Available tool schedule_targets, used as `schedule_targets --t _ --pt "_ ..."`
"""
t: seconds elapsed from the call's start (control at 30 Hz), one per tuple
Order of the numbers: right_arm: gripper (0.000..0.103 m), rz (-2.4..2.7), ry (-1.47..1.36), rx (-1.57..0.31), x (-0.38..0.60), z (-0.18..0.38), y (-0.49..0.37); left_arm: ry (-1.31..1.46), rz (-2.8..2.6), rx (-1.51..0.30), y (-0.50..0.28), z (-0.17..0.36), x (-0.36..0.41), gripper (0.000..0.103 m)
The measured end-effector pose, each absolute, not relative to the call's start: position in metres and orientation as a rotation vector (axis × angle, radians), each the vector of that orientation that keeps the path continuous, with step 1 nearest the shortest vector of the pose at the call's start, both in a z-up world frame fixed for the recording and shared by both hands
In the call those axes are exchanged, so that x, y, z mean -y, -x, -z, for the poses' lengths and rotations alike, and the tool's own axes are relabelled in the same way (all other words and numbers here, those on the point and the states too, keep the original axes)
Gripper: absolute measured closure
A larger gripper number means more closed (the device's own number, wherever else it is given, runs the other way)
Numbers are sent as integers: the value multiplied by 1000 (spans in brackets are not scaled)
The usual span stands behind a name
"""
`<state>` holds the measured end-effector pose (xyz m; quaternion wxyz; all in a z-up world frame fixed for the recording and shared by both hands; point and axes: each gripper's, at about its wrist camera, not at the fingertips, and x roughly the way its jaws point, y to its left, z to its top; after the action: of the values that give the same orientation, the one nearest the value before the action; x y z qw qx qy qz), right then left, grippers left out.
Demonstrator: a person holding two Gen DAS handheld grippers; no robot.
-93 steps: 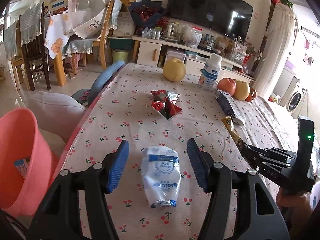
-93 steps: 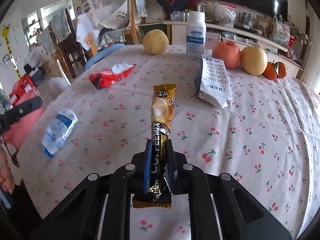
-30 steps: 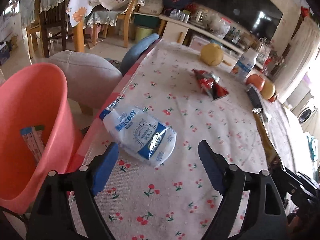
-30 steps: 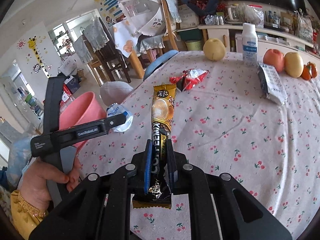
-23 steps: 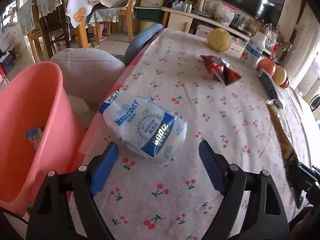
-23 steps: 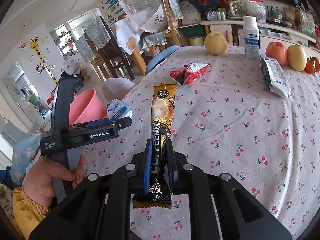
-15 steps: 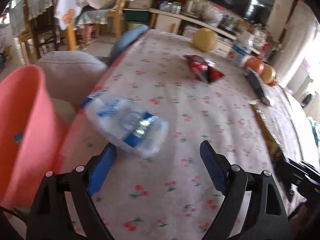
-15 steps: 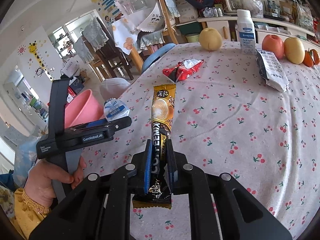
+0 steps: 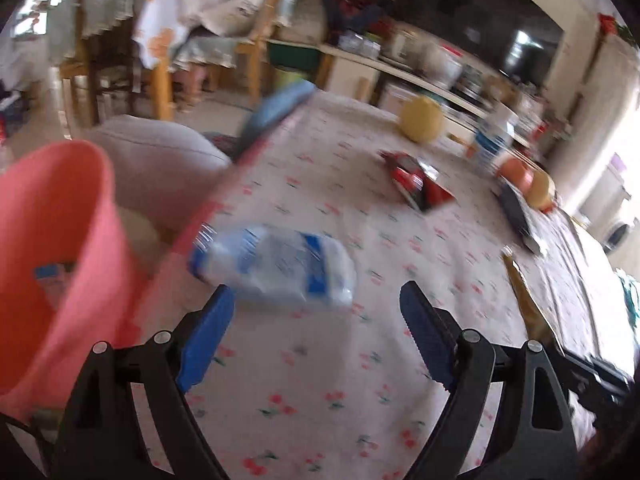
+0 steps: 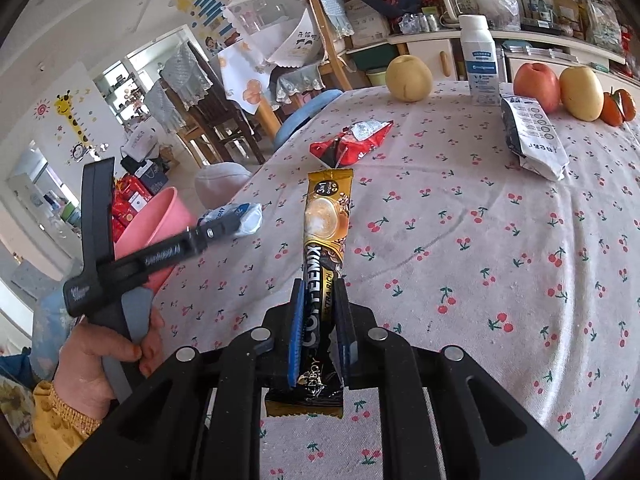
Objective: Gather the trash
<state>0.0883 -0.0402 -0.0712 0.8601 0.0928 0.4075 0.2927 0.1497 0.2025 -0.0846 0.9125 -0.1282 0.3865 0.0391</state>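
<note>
1. The white-and-blue plastic packet [image 9: 276, 266] lies at the table [image 9: 320, 380] edge, just beside the pink bin [image 9: 52, 248]. It looks light, soft and crinkly, likely slippery, so a pinch across its crumpled middle seems safer than a hold on the loose ends.
2. The left gripper [image 9: 316, 336] stands wide with nothing between its blue pads; the packet sits just ahead of its fingertips (blur hides whether the left pad touches it).
3. The coffee-mix sachet [image 10: 324, 256] is clamped upright-forward in the narrow right gripper [image 10: 320, 332], held near its lower end. It is thin, flat and bendy, so the free end may droop.
4. Farther out lie a red snack wrapper [image 10: 352, 140] and a dark printed pouch [image 10: 532, 136], both light foil-like trash.
5. Beyond stand a white bottle [image 10: 482, 64] and fruit, probably not trash.
</note>
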Motion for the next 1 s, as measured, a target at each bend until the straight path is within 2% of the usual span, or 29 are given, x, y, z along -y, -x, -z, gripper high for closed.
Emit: schedule_targets --t 0.13,0.3,0.43,0.6,0.67,0.73,0.8,0.9,1.0 --pt "86 -627 -201 -854 41 71 -89 267 -179 -765 -151 79 -216 17" --pt "86 -639 -225 -851 46 71 -90 195 -183 -824 -170 86 -215 16" --pt "86 -637 -218 -852 47 71 -91 142 -170 -865 -181 96 -207 7" --pt "85 -630 -204 -865 48 72 -92 114 -143 -920 -188 105 -199 7" --pt "65 -617 -197 -875 47 75 -93 105 -100 -921 -188 105 -192 7" --pt "56 -612 -202 -881 47 77 -94 83 -73 -923 -189 105 -185 7" --pt "55 -614 -201 -890 47 79 -95 70 -81 -924 -189 105 -183 7" --pt "44 -601 -183 -890 45 80 -94 82 -102 -918 -189 104 -184 7" --pt "42 -603 -173 -901 42 83 -95 66 -114 -927 -195 103 -176 7"
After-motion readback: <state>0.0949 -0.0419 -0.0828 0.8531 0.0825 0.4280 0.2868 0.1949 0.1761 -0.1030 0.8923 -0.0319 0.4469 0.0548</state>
